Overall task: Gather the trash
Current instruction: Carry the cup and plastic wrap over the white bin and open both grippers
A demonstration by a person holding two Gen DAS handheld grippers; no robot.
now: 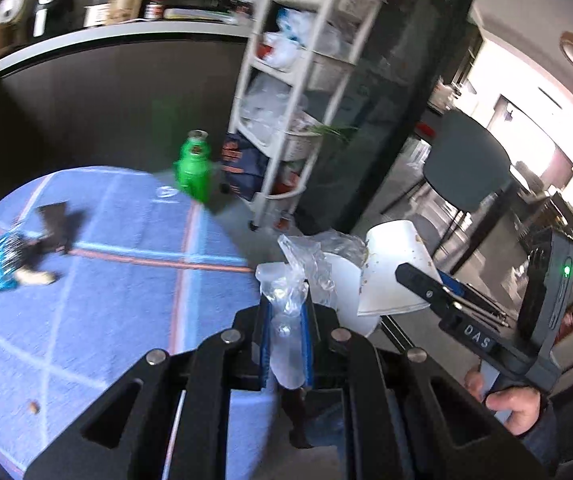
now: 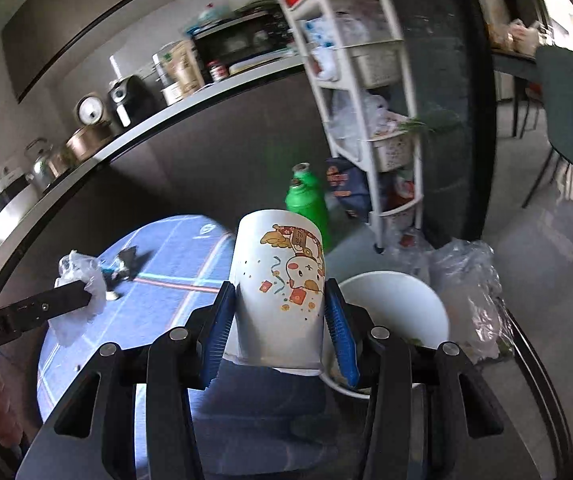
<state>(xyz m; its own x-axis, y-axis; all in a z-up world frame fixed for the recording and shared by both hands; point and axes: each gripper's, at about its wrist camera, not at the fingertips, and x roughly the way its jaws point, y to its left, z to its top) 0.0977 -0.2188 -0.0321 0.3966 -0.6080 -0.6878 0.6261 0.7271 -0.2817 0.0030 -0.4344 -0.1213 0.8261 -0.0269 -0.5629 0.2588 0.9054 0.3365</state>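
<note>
Green bottle (image 2: 308,200) beside probably wheeled white rack (image 2: 370,92)

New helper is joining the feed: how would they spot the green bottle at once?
Find the round blue table. At its far edge, before the white shelf cart, stands the green bottle. It is upright, uncapped, and the only bright green thing nearby; the dark blue bag beside it slumps.

A crumpled clear plastic wrapper (image 1: 286,312) is pinched upright between blue pads. A white paper cup (image 2: 278,292) with cartoon print sits clamped, roughly upright, beside a white trash bin (image 2: 426,300).
</note>
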